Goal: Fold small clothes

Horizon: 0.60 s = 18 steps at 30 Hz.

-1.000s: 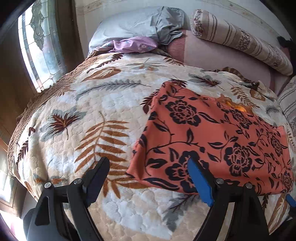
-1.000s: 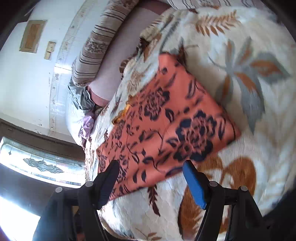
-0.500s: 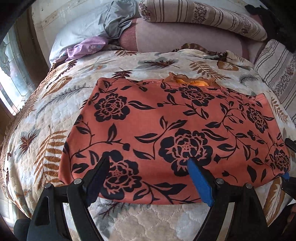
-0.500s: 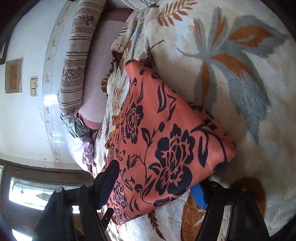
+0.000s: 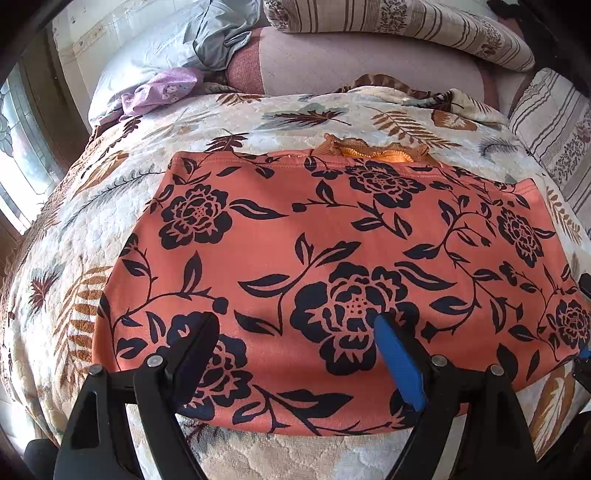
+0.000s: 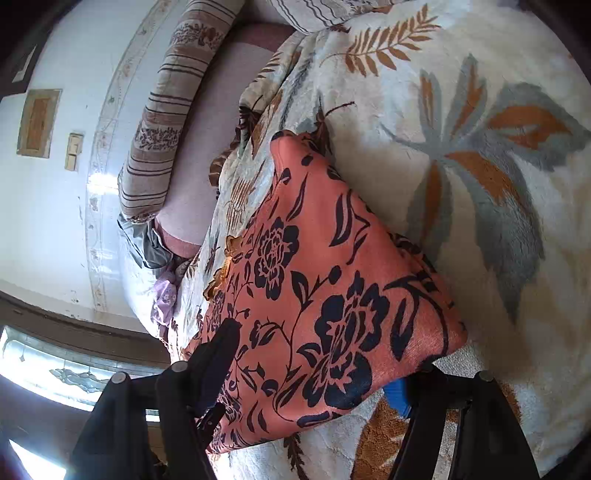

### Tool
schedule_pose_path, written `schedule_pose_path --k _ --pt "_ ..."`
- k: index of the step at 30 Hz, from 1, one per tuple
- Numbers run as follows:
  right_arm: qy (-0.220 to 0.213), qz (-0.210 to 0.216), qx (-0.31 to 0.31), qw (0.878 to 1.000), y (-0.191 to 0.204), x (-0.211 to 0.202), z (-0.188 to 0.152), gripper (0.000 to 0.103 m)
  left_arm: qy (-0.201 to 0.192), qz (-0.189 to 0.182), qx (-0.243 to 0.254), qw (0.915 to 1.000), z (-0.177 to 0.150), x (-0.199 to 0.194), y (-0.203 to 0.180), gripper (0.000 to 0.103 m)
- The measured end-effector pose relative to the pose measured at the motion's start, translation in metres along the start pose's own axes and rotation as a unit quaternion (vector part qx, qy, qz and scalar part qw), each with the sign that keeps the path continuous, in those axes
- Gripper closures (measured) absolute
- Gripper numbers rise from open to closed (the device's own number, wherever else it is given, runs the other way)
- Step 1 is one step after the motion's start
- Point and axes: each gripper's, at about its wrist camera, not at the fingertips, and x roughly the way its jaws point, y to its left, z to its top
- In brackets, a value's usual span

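Cloth: an orange cloth with black flowers [image 5: 332, 258] is laid flat on the leafy blanket [image 5: 258, 122] of the bed. A frilly yellow edge [image 5: 373, 151] is seen poking out at its far side.
Boxes or baskets: none are seen — the cloth is held by the bed alone.
Left gripper: the left gripper [image 5: 295, 339] is held over the near edge of the cloth. Its fingers are spread wide apart, and nothing is pinched.
Right gripper: the right gripper [image 6: 314, 354] is placed at the corner of the cloth. The black finger [image 6: 221, 350] is seen above the cloth and the blue finger [image 6: 397, 397] is tucked under the corner. The fingers are kept apart — the cloth is between them but is not squeezed.
Behind: striped pillows [image 5: 406, 26], a grey pillow [image 5: 155, 40] and a small purple cloth [image 5: 162, 88] are seen at the head of the bed.
Change: a second ago the left gripper was beside the cloth's left edge; now it is over the middle. The right gripper's blue finger was in full view then; now it is mostly hidden under the corner.
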Motion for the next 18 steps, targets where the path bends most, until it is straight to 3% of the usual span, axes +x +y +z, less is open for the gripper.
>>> schedule_pose_path --k 3,10,12,15,18 --pt "0.011 -0.014 0.016 1.000 -0.009 0.009 0.000 0.030 0.032 -0.005 0.003 0.9995 -0.003 0.018 -0.002 0.016" --pt "0.006 -0.028 -0.005 1.000 -0.003 0.011 -0.001 0.031 0.025 -0.013 0.002 0.9996 -0.006 0.018 -0.001 0.015" --pt "0.005 -0.043 -0.016 0.999 -0.001 0.013 -0.001 0.047 0.024 -0.013 0.005 0.9996 -0.006 0.018 -0.001 0.015" --pt "0.009 -0.062 -0.022 0.998 -0.002 0.015 0.001 0.059 0.028 -0.017 0.003 0.9995 -0.005 0.014 0.001 0.016" --pt "0.007 -0.064 -0.017 0.998 -0.004 0.013 0.002 0.059 0.001 -0.018 -0.007 0.9998 -0.005 -0.001 0.008 0.016"
